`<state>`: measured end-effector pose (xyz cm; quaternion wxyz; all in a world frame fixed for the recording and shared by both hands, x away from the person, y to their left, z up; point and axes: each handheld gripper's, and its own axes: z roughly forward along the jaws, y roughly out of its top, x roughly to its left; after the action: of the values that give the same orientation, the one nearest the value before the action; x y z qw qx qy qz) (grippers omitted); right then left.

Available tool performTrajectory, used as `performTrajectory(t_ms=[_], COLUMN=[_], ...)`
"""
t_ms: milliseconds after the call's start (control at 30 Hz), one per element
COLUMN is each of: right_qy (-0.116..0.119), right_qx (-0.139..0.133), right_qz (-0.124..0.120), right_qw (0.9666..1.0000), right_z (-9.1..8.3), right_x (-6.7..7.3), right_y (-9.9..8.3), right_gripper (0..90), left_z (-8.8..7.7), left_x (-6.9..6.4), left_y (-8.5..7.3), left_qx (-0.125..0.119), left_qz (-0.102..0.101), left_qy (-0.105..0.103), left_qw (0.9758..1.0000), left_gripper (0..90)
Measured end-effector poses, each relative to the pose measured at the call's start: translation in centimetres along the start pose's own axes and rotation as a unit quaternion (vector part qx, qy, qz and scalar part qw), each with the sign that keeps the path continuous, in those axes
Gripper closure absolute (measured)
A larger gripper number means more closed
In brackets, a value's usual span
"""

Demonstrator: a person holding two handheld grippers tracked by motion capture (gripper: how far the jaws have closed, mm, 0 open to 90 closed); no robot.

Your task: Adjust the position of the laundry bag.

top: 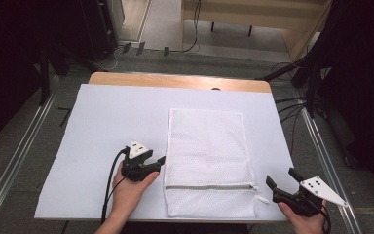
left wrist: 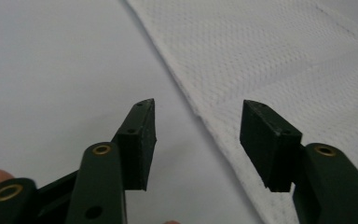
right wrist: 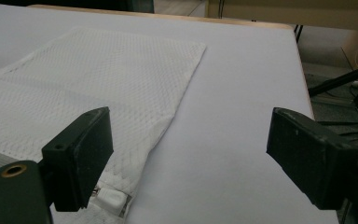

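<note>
A white mesh laundry bag [top: 207,151] lies flat on the white sheet, its zipper [top: 209,186] running across near the front end. The zipper pull [top: 262,199] rests at the bag's right edge. My left gripper [top: 159,163] sits just left of the bag's left edge, open and holding nothing. In the left gripper view the jaws [left wrist: 198,116] straddle that edge of the bag [left wrist: 270,60]. My right gripper [top: 280,176] hovers off the bag's front right corner, wide open. Its own view shows the gripper [right wrist: 189,135], the bag [right wrist: 98,79] and the zipper pull [right wrist: 112,199] by the left jaw.
The white sheet [top: 112,117] covers most of the wooden table [top: 175,80]. Cables and black stands [top: 297,105] crowd the floor off the right side. A metal rail [top: 14,161] runs along the floor on the left.
</note>
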<state>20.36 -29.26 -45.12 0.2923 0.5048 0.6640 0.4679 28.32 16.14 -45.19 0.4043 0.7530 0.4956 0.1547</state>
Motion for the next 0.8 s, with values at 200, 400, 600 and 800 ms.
performTrajectory(t_ms=[200,400,600,800], right_qy=[-0.007,-0.010,-0.008,-0.009], right_qx=[-0.001,0.000,0.008,0.015], right_qz=[0.003,0.003,0.001,-0.009], right_qw=[1.0000,0.9999,0.9999,0.9998], right_z=[0.0,-0.1,0.4,0.6], right_x=[-0.3,-0.3,-0.1,0.3], right_y=[-0.1,-0.2,-0.5,-0.6], right_gripper=[15.5,15.7,16.4,17.3], left_z=[2.6,3.5,3.8,3.6], left_x=[-1.5,-1.6,-2.5,-2.2], left_y=[0.4,0.3,0.1,0.2], left_qx=[0.040,0.049,0.055,0.061], left_qz=[0.014,0.011,0.059,0.058], left_qy=[-0.036,-0.009,-0.011,-0.024], left_qw=[0.9984,0.9987,0.9967,0.9962], left_gripper=[55.3,67.0,88.3,90.0])
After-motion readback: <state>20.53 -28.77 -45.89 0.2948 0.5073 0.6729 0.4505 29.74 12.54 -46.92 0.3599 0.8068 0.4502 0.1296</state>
